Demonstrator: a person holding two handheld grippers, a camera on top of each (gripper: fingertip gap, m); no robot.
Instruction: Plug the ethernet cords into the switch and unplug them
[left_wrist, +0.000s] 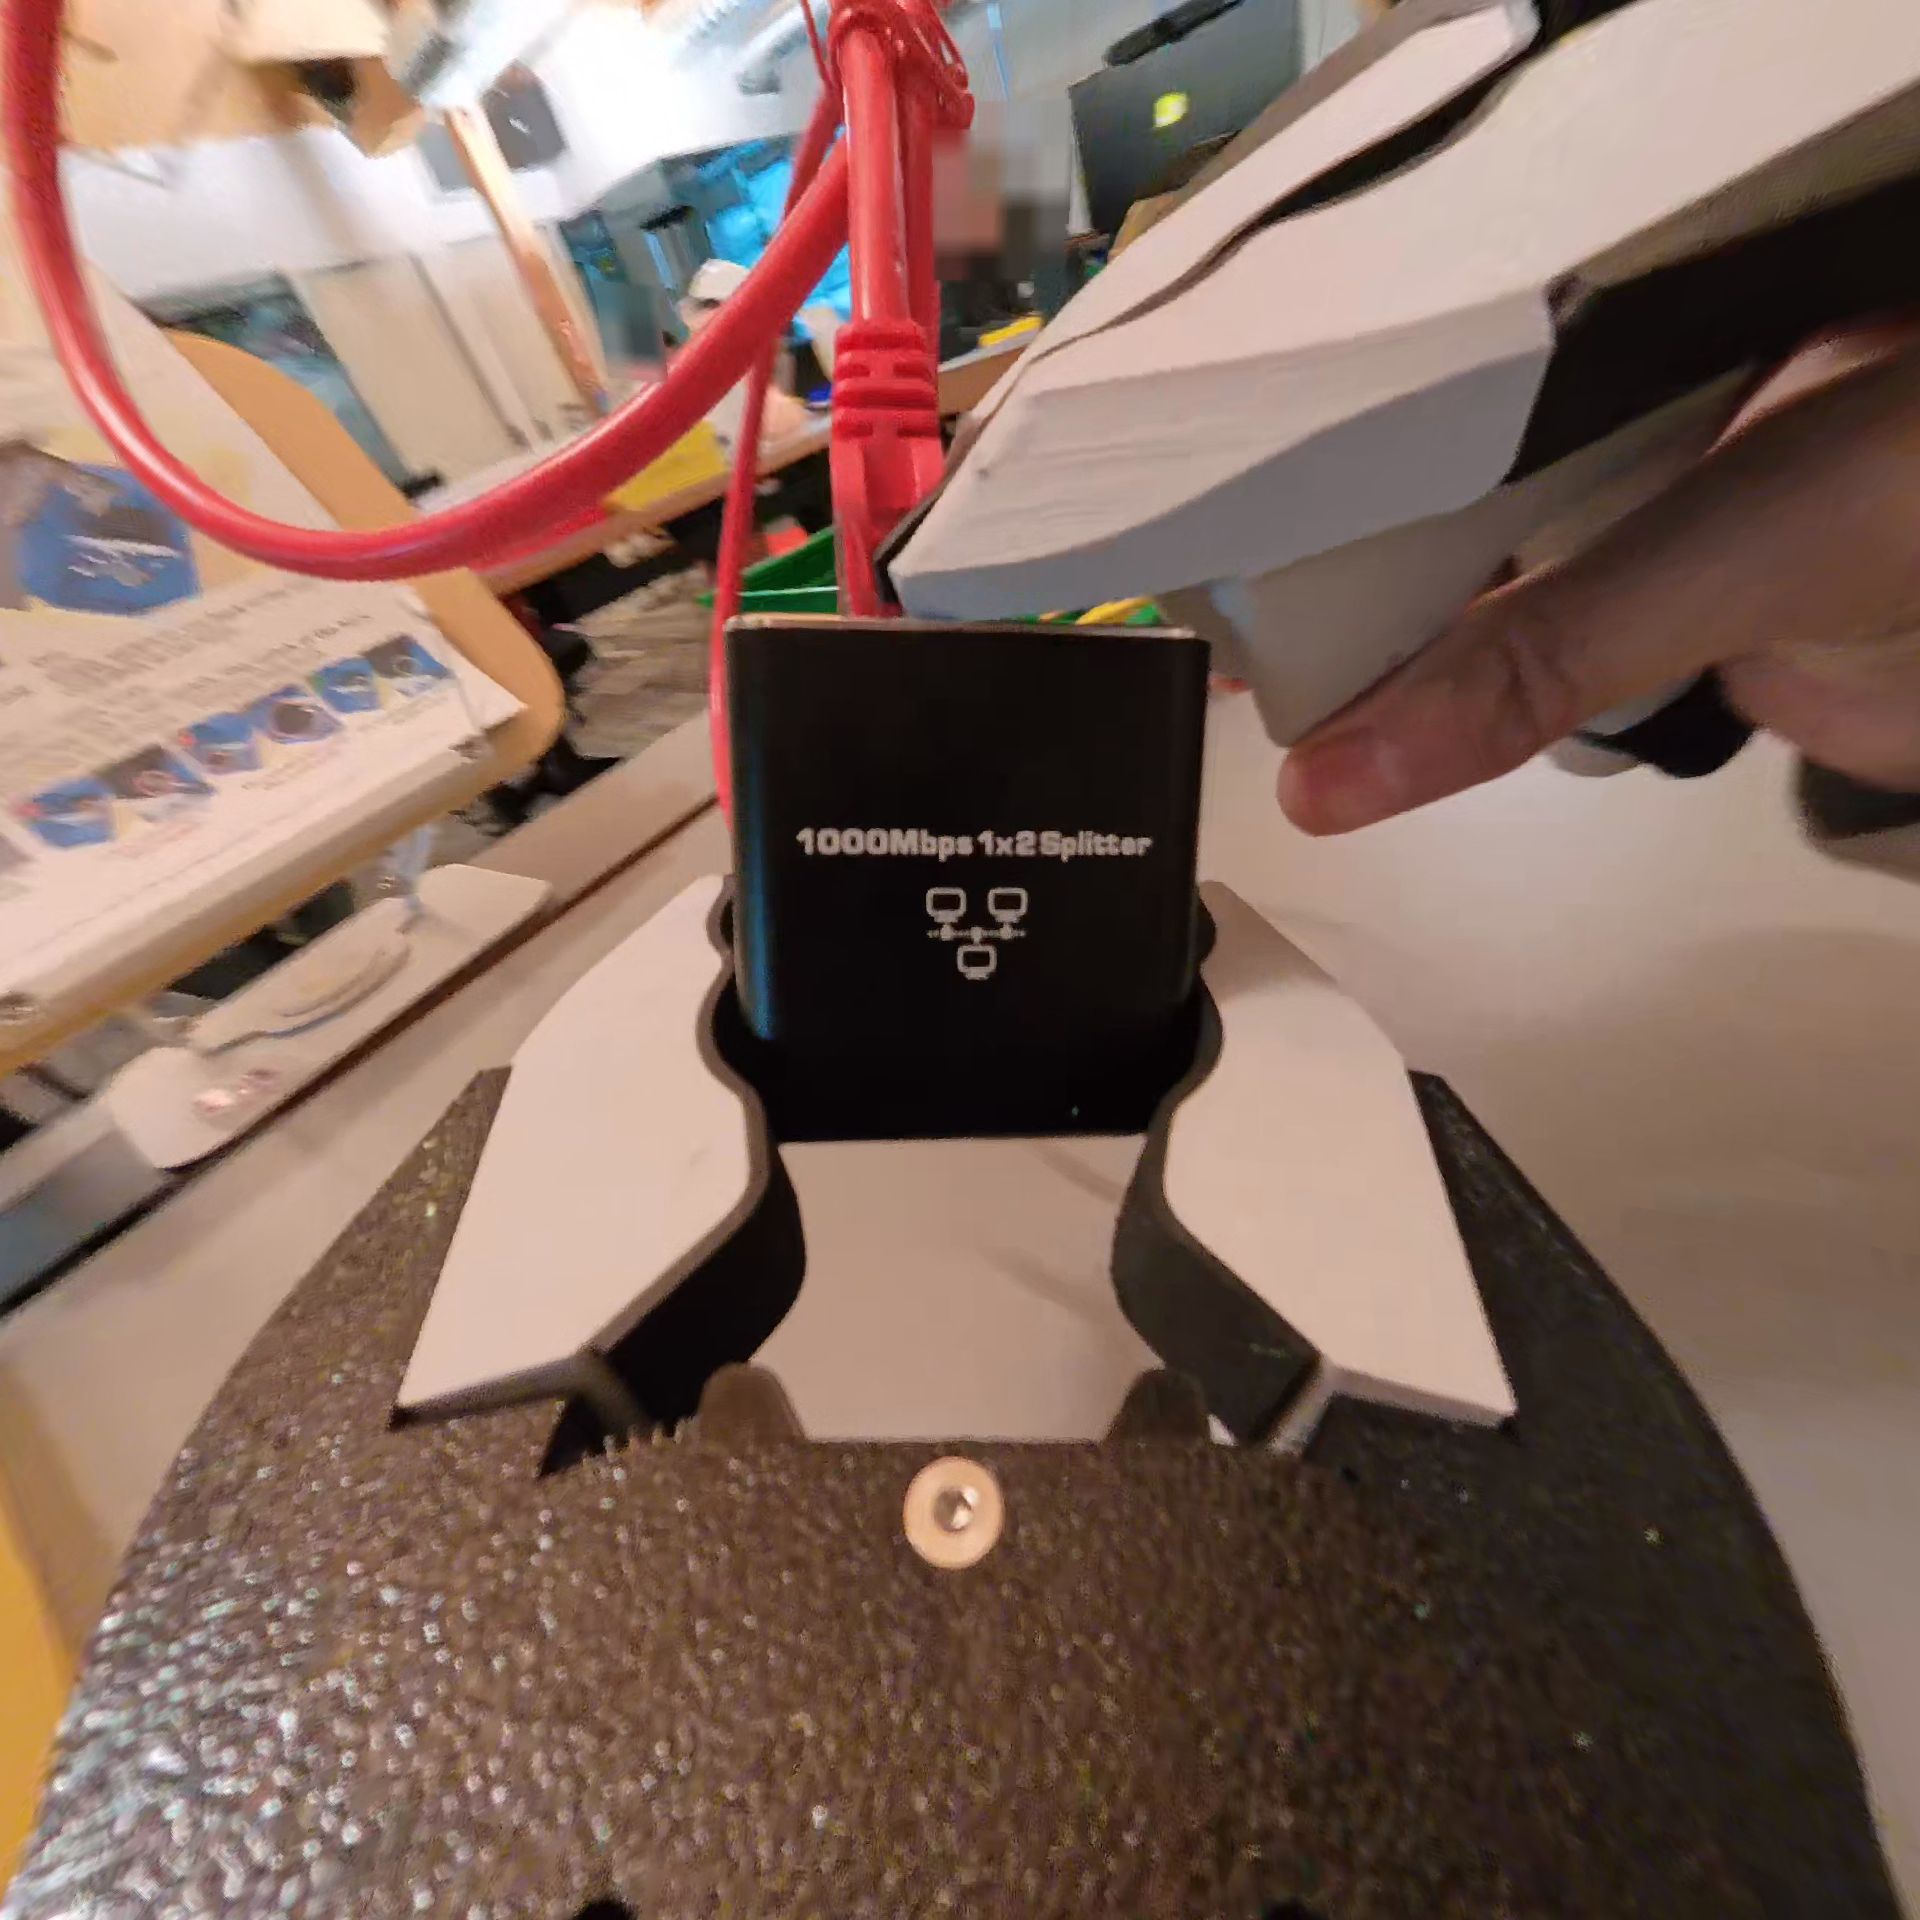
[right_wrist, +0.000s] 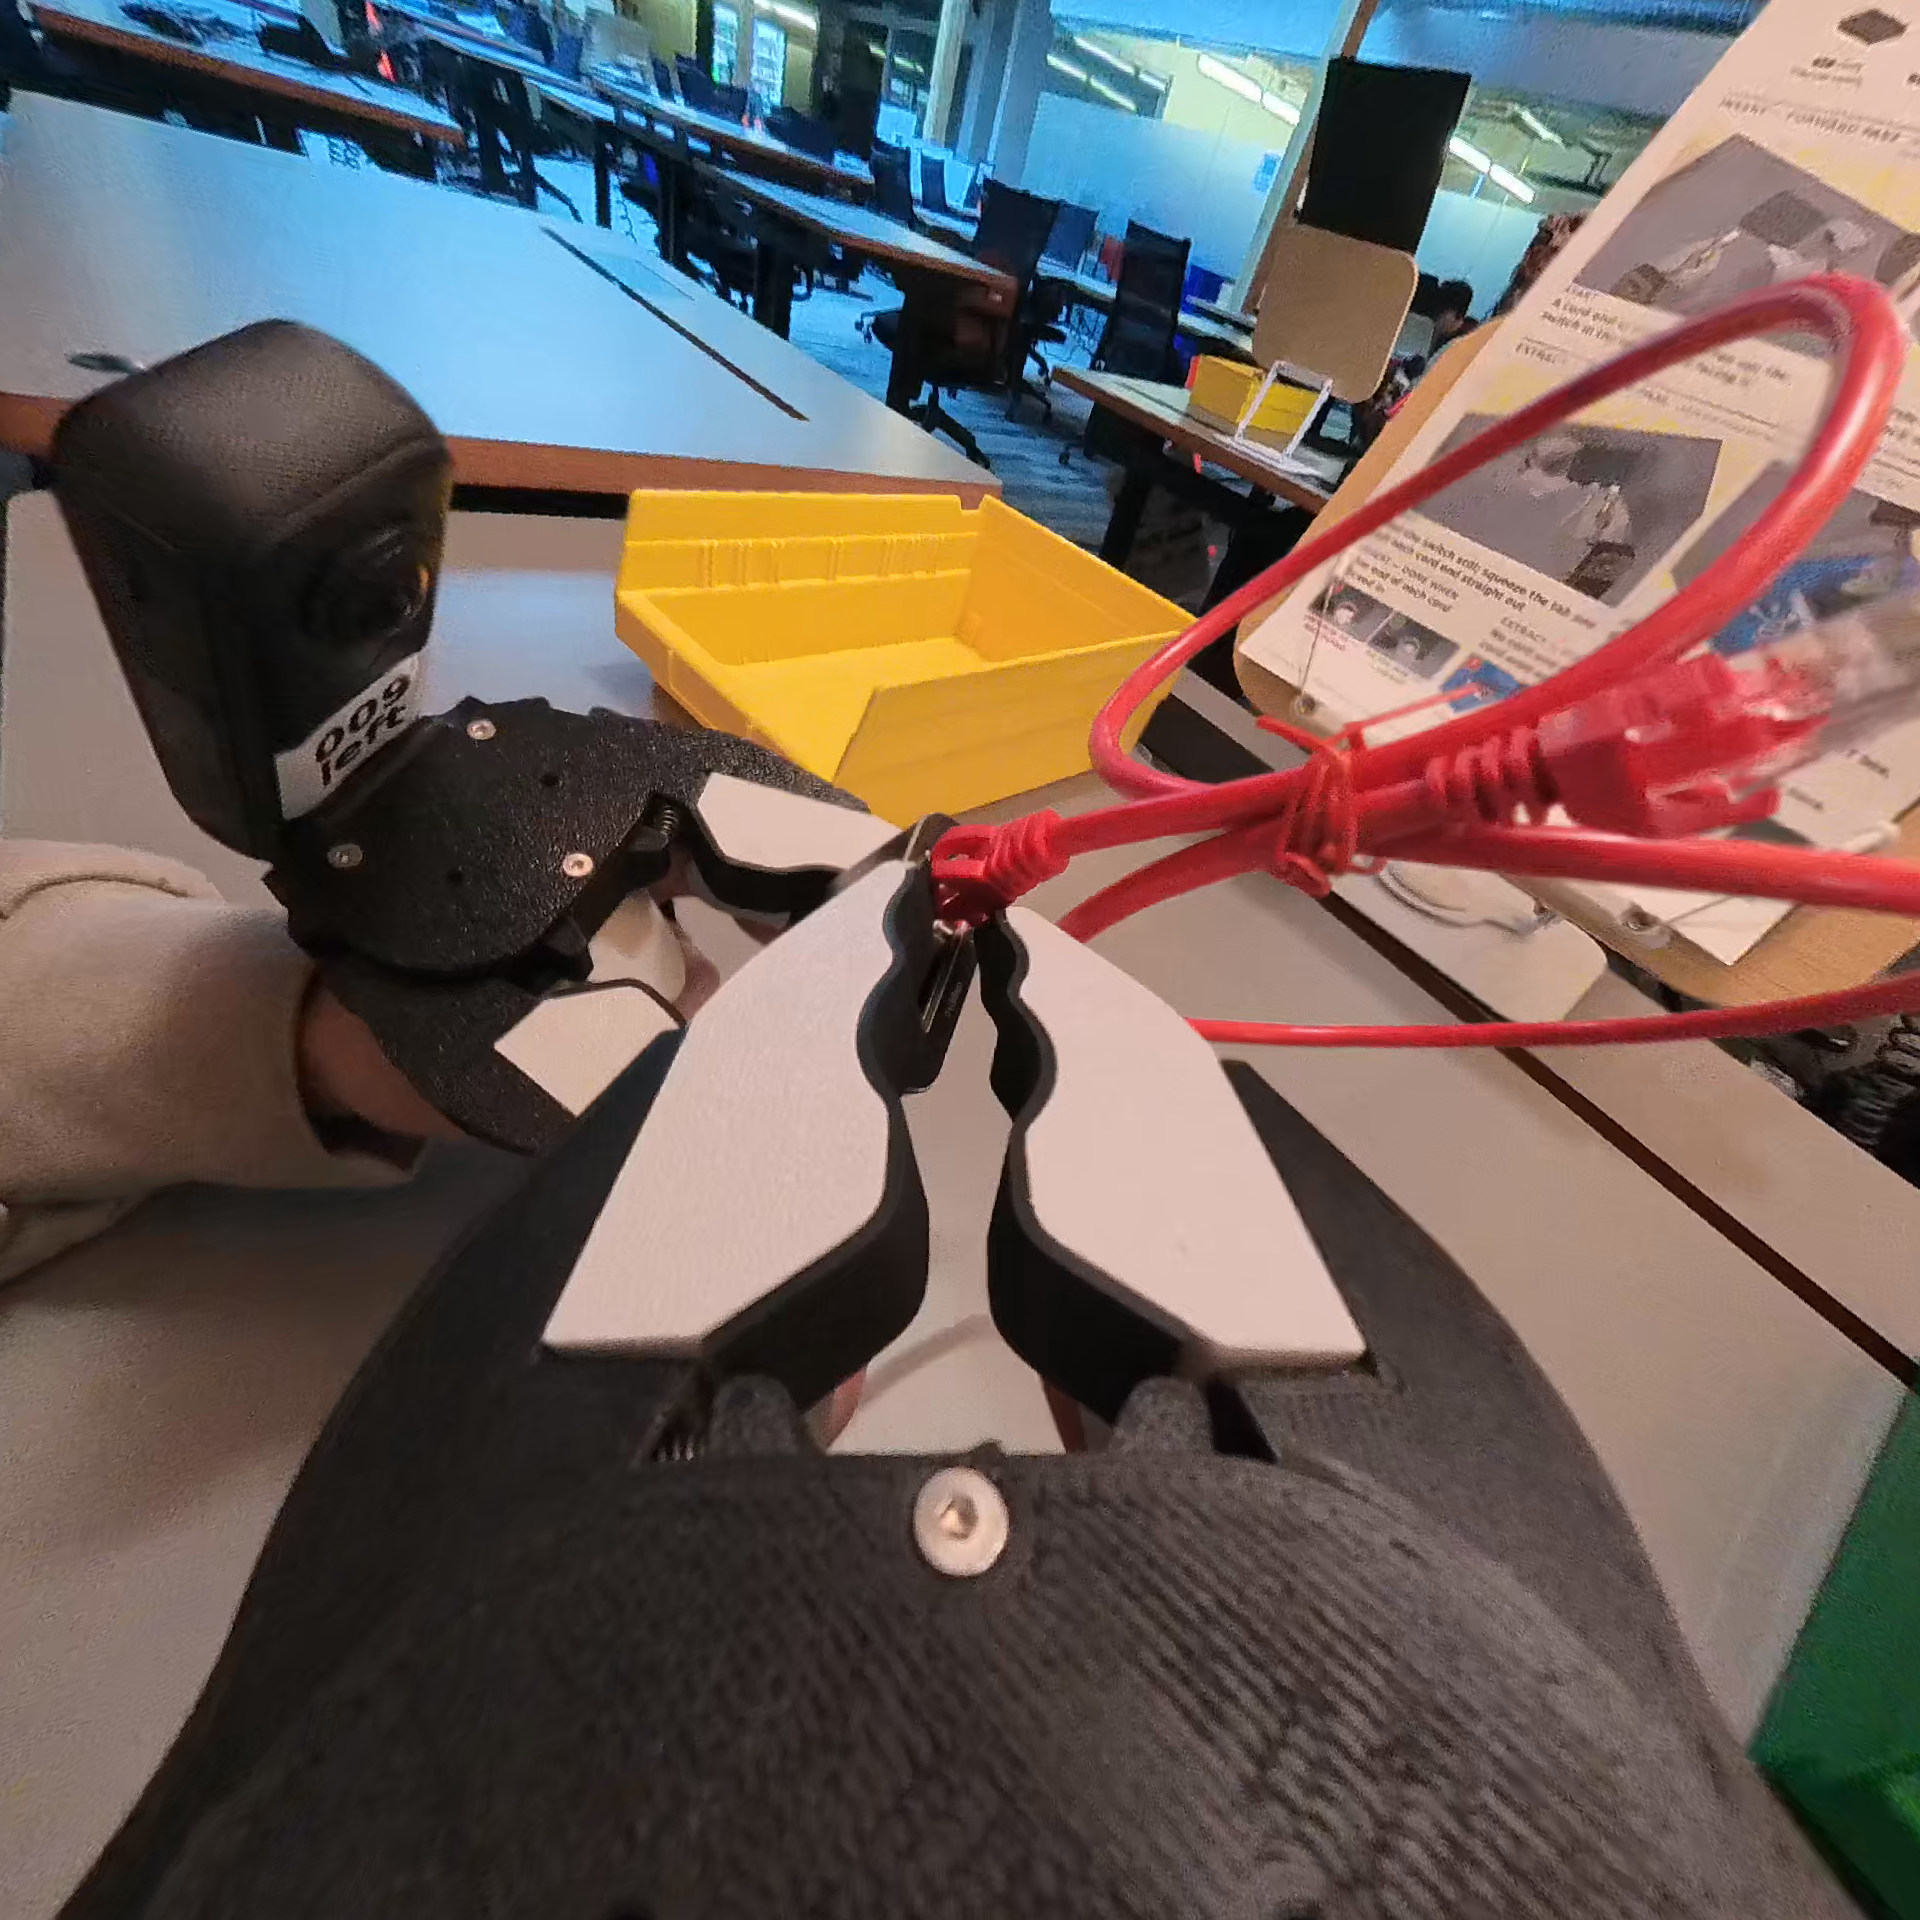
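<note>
My left gripper (left_wrist: 966, 997) pinches the black switch (left_wrist: 966, 831) at frame centre, only the right wrist view shows my right gripper (right_wrist: 951, 935) nipping the red cord's (right_wrist: 1455, 810) plug, its port hidden.

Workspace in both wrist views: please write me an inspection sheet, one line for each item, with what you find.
Surface: pale grey table, bare where visible.
Job's things: black switch held upright off the table; red ethernet cord, one plug at the switch's far end, full seating not visible.
Clutter: empty yellow bin; green object at the table's edge.
Grippers: left gripper shut on the switch; right gripper closed at the plug end, contact unclear.
Cables: cord bundled with a red tie, loops hanging free; spare plug loose.
Surroundings: instruction sheet on a board; rows of desks and chairs beyond.
</note>
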